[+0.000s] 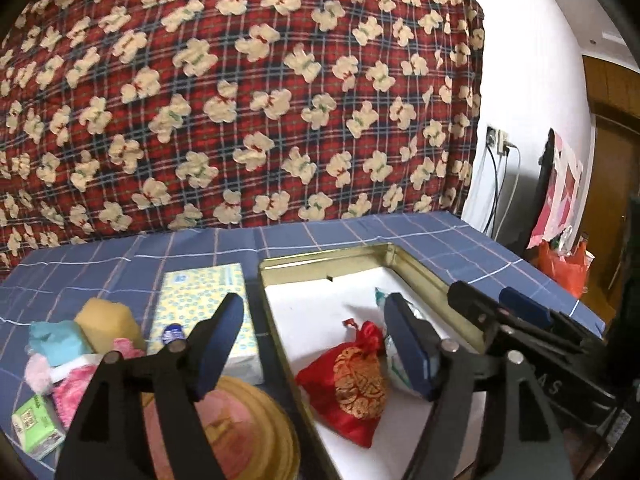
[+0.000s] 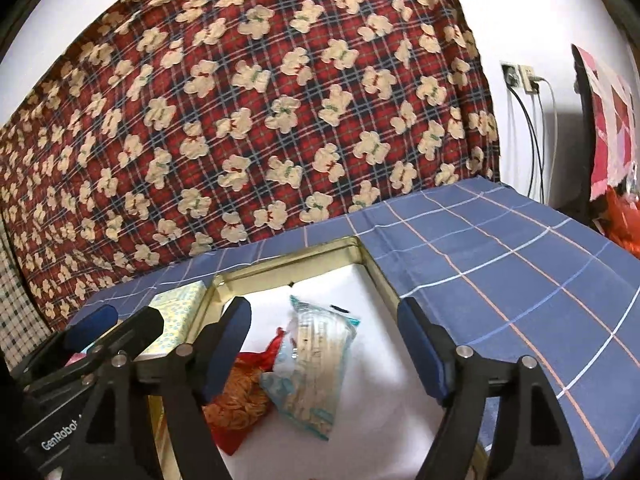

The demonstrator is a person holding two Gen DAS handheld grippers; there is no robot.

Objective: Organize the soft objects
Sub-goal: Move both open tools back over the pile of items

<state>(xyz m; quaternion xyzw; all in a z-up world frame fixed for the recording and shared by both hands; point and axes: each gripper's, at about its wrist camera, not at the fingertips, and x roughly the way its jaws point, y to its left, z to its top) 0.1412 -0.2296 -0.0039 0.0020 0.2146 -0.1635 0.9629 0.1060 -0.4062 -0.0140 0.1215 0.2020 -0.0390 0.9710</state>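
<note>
Through the left wrist camera I see my left tongs [image 1: 316,344] spread wide, with nothing pinched between the blue pads. They hang over the left edge of a shallow, gold-rimmed rectangular metal tin [image 1: 420,276] with a white floor, which sits on the desk covered in a blue checked cloth [image 1: 340,236]. Inside the tin, at its near left, lies a red satin drawstring pouch with gold embroidery [image 1: 352,380]; a clear plastic packet with teal edges [image 1: 394,354] shows just to the right of it, mostly hidden behind my right-hand pad. Left of the tin, touching its wall, lies a pale yellow soft tissue pack with blue dots [image 1: 200,304]. Further left is a heap of soft things: a tan sponge block [image 1: 106,322], a teal cloth piece [image 1: 56,338], pink fluffy fabric [image 1: 74,390] and a small green packet [image 1: 34,428]. A round pink and gold lid [image 1: 256,432] sits near me under the tongs. A red plaid quilt with cream bears [image 1: 240,100] fills the far side. My right tongs [image 1: 492,312] enter from the right over the tin's right wall.

Through the right wrist camera, my right tongs [image 2: 324,348] are also spread, empty, above the tin [image 2: 384,284]. The clear packet [image 2: 316,364] lies between the pads on the white floor, untouched, overlapping the red pouch [image 2: 240,400] on its left. The tissue pack [image 2: 176,320] sits beyond the tin's left wall, and the left tongs [image 2: 120,324] show at the left.
</note>
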